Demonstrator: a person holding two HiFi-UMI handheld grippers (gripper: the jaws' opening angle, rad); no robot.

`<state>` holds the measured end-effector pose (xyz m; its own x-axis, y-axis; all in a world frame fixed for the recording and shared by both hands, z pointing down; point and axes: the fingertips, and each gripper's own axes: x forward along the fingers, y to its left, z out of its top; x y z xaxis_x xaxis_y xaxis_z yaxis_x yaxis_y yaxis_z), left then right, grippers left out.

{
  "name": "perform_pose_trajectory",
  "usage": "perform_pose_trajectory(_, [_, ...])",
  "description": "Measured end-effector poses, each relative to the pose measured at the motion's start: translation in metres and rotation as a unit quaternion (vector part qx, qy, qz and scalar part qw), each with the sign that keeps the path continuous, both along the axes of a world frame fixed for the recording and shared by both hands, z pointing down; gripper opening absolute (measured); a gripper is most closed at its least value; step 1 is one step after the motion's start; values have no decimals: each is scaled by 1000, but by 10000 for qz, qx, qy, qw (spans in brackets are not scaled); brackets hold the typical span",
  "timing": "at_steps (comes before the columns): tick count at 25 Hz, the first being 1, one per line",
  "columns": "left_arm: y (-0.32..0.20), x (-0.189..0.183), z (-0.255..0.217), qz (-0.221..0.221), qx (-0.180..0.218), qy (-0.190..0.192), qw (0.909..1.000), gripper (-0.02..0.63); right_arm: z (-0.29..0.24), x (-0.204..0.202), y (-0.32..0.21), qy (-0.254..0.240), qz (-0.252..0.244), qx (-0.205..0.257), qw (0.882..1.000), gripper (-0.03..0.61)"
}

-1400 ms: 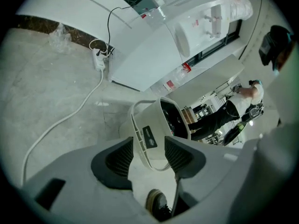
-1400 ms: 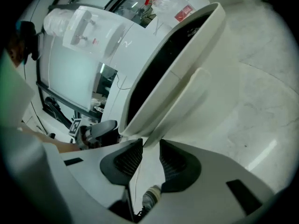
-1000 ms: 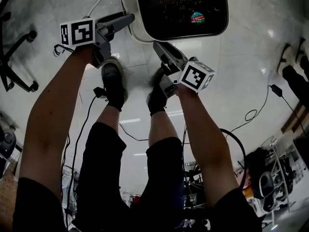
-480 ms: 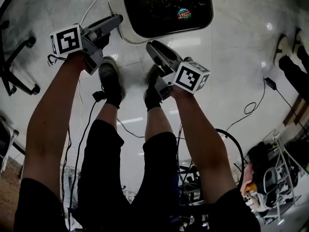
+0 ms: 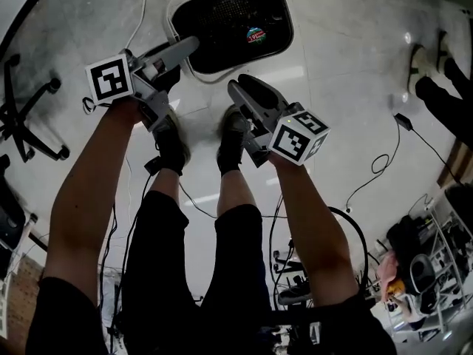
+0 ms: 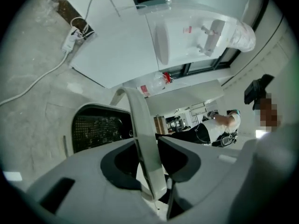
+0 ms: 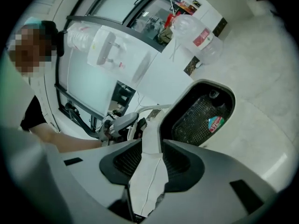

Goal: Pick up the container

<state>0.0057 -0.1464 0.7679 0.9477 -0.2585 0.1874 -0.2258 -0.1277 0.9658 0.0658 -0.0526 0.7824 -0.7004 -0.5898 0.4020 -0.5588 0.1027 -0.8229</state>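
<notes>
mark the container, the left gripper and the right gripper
container [image 5: 222, 39]: head view, dark mesh inside.
left gripper [image 5: 191, 44]: head view, jaw tips at the container's rim.
right gripper [image 5: 236, 87]: head view, jaw tips at the near rim.

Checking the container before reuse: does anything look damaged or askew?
Possibly: a thin dark line runs along the white rim of the container between the jaws of the right gripper, perhaps a crack or only a seam. Nothing else stands out.

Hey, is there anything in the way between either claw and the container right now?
Nothing visible. The left claw has just been closing its jaws on the white rim of the container, which sits between them, and the right claw is clamped on that rim too.
</notes>
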Motion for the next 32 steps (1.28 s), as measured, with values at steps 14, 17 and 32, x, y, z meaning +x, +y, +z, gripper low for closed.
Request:
perform_pose_trajectory(14, [-20, 75, -15, 366, 192, -445, 9982, 28, -43, 55, 7, 298, 258, 335, 9987, 109])
perform_pose_trajectory(17, [-21, 79, -22, 324, 113, -421, 9985, 12, -58, 62, 12, 299, 434, 348, 9980, 109])
perform_pose_trajectory(32, [20, 35, -155, 179, 346, -168, 9991, 11, -186, 63, -1, 701, 270, 990, 9922, 109])
